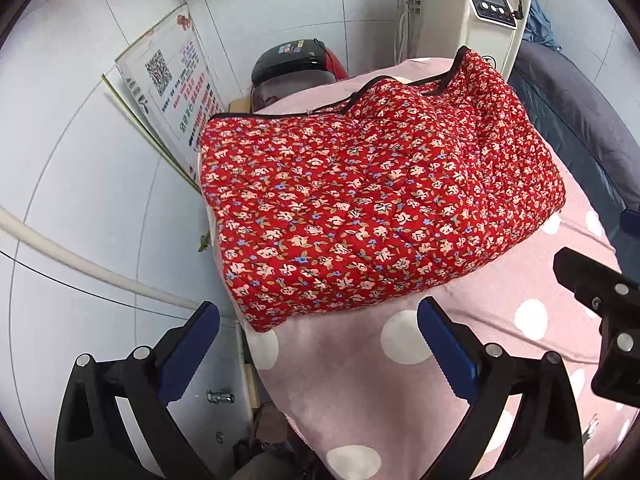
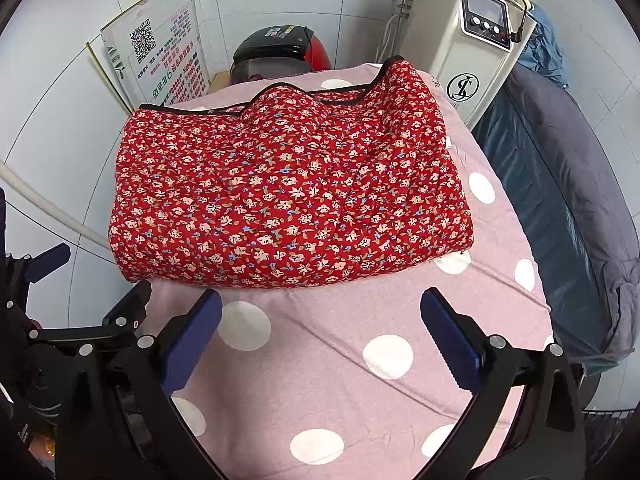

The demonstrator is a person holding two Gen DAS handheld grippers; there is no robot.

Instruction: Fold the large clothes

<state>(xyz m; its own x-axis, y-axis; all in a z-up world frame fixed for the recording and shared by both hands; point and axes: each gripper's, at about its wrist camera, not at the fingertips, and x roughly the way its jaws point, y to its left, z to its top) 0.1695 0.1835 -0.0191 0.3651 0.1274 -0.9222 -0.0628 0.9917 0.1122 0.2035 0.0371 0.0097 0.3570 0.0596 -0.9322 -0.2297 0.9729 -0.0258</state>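
Note:
A red quilted garment with a small floral print (image 1: 372, 208) (image 2: 288, 196) lies folded into a thick rectangle on the pink polka-dot cover of the table (image 1: 360, 380) (image 2: 344, 332), black trim along its far edge. My left gripper (image 1: 318, 320) is open, hovering just short of the garment's near left corner, with nothing between its blue pads. My right gripper (image 2: 320, 308) is open too, a little back from the near edge. In the right wrist view the left gripper (image 2: 80, 280) shows at the lower left; in the left wrist view the right gripper (image 1: 592, 292) enters from the right.
A white tiled wall with a poster (image 2: 160, 56) and a pale pipe (image 1: 80, 268) runs along the left. A black and red appliance (image 2: 276, 52) and a white machine with a screen (image 2: 476, 52) stand behind the table. Dark blue and grey bedding (image 2: 560, 200) lies to the right.

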